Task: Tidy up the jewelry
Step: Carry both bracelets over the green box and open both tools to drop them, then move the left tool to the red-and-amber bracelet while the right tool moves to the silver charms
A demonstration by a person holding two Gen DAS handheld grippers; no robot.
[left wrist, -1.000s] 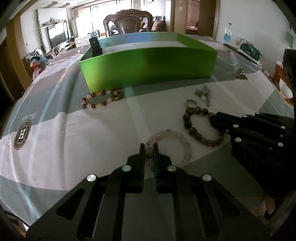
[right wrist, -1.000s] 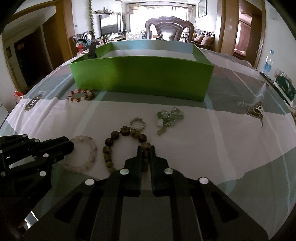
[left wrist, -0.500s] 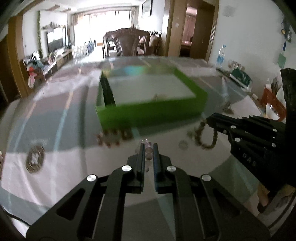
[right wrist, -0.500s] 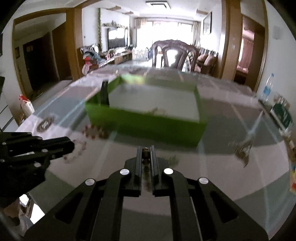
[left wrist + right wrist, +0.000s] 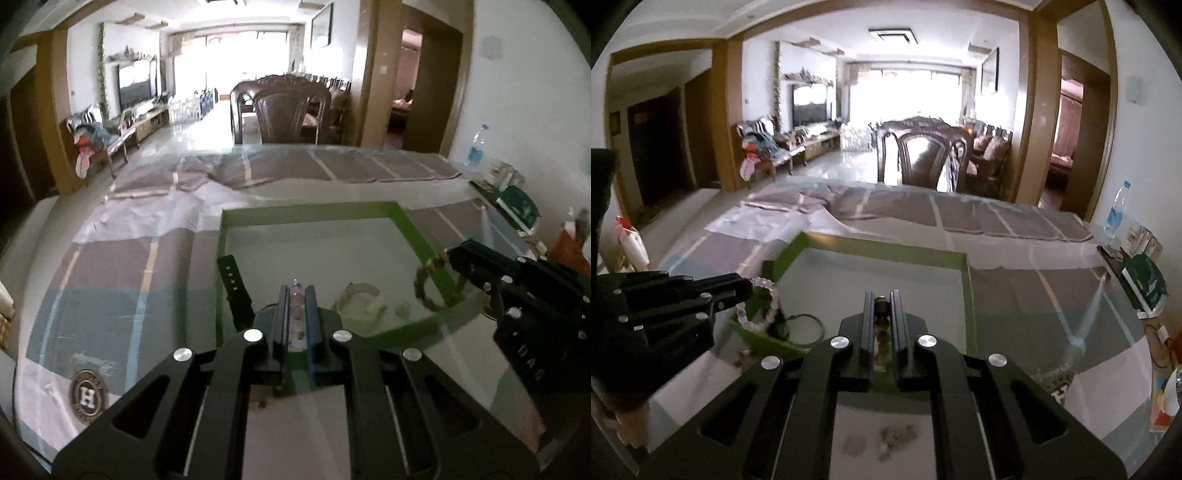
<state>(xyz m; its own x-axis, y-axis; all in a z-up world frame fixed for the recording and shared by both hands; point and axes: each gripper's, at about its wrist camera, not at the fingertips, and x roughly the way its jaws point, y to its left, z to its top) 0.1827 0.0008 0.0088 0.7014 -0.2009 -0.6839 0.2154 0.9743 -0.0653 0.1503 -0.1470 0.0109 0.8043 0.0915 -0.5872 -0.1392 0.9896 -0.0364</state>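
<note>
My left gripper (image 5: pixel 296 291) is shut on a pale pink bead bracelet (image 5: pixel 296 314) and holds it above the near left part of the green box (image 5: pixel 421 236). In the right wrist view this bracelet (image 5: pixel 764 302) hangs from the left gripper (image 5: pixel 748 290). My right gripper (image 5: pixel 882 299) is shut on a brown bead bracelet (image 5: pixel 882 308) above the box (image 5: pixel 969 295). In the left wrist view the brown bracelet (image 5: pixel 424 284) dangles from the right gripper (image 5: pixel 452 258) over the box's right wall. Inside the box lie a black watch strap (image 5: pixel 236 291), a pale bangle (image 5: pixel 360 299) and a small piece (image 5: pixel 402 308).
The box stands on a glass-topped table with a grey and white cloth (image 5: pixel 110 280). Small jewelry pieces (image 5: pixel 895 434) lie on the table below my right gripper. A wooden chair (image 5: pixel 923 155) stands at the far side. A water bottle (image 5: pixel 1115 212) and green items (image 5: pixel 1145 280) are at the right edge.
Both grippers have lifted their bracelets off the table and carried them forward, from in front of the green box to above its inside.
</note>
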